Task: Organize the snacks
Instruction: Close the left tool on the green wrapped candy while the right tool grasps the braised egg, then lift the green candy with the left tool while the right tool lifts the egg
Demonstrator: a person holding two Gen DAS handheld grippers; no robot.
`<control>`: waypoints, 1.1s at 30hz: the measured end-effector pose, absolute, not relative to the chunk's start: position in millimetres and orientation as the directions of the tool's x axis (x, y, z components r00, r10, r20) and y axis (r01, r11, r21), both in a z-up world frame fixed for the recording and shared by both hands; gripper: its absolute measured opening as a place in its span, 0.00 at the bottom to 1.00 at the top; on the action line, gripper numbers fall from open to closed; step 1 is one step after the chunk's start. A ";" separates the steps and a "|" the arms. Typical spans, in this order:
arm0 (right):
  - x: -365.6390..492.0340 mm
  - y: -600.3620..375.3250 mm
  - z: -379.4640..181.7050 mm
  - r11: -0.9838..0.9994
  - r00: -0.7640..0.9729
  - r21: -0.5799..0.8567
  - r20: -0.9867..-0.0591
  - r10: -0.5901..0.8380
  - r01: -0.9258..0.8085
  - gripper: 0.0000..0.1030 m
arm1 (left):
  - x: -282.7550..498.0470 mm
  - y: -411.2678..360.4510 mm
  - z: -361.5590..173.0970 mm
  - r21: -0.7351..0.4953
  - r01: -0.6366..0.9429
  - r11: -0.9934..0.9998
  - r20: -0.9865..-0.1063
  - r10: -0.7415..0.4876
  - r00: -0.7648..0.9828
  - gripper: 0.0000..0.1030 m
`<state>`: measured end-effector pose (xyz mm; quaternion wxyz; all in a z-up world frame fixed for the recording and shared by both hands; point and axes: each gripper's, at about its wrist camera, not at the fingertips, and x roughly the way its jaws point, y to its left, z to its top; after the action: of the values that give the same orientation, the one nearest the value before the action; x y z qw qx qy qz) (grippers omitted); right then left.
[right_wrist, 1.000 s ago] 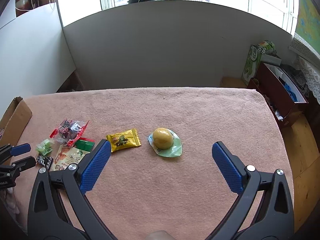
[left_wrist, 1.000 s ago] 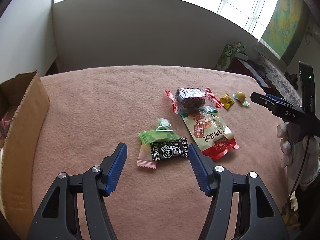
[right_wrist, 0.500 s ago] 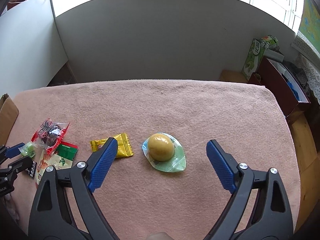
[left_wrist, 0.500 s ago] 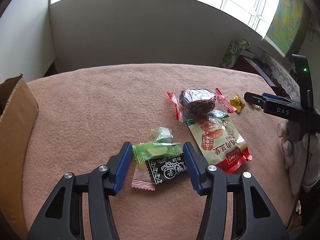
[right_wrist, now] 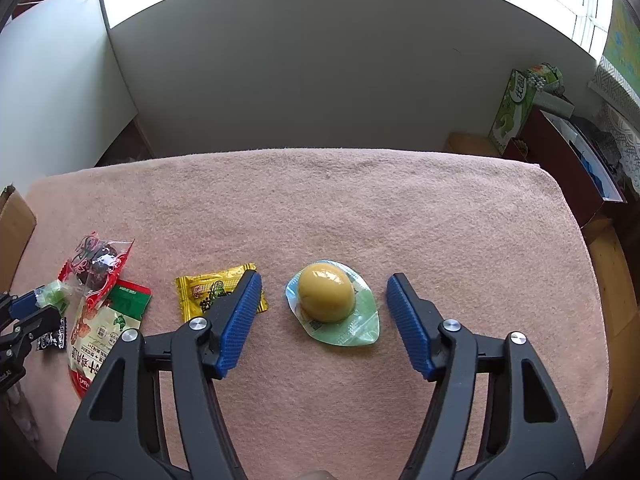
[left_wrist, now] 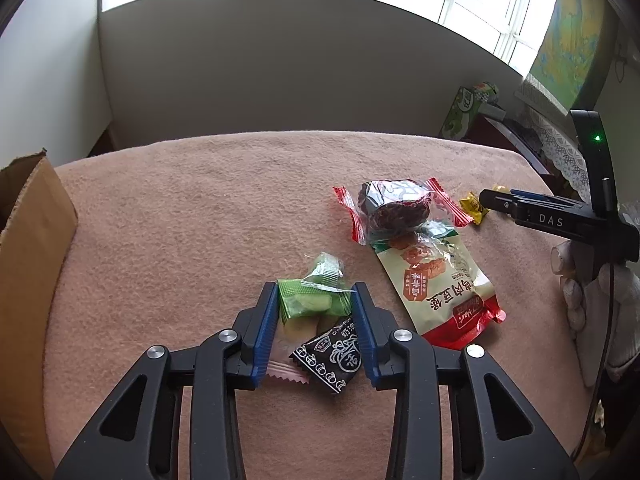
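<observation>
Left tool [left_wrist: 314, 304] has been closing on our green candy [left_wrist: 310, 302], right tool [right_wrist: 324, 300] closing, still clear of the jelly cup [right_wrist: 332, 308]; we risk snagging neighbouring wrappers.

Bare pink cloth [right_wrist: 360, 208] beyond my right claw [right_wrist: 322, 308] lies open. Cardboard box [left_wrist: 28, 248] walls the left edge; snack pile [left_wrist: 400, 240] crowds between.

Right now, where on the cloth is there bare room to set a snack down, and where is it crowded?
Bare: the far strip of pink cloth along the white wall, the stretch between the cardboard box and the snacks, and the part right of the yellow jelly cup. Crowded: the green candy, black candy, red-wrapped snack and big packet overlap.
</observation>
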<state>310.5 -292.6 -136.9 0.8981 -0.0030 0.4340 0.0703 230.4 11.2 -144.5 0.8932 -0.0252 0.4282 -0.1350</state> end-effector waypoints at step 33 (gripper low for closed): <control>302.6 -303.2 -133.8 0.990 0.648 0.108 -0.748 0.142 -0.092 0.39 | 217.4 35.3 -140.5 -0.206 0.220 0.954 -0.750 -0.298 0.590 0.12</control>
<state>302.6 -303.2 -133.8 0.9073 0.0301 0.4145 0.0643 217.4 35.3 -140.5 0.8904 -0.0457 0.4288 -0.1454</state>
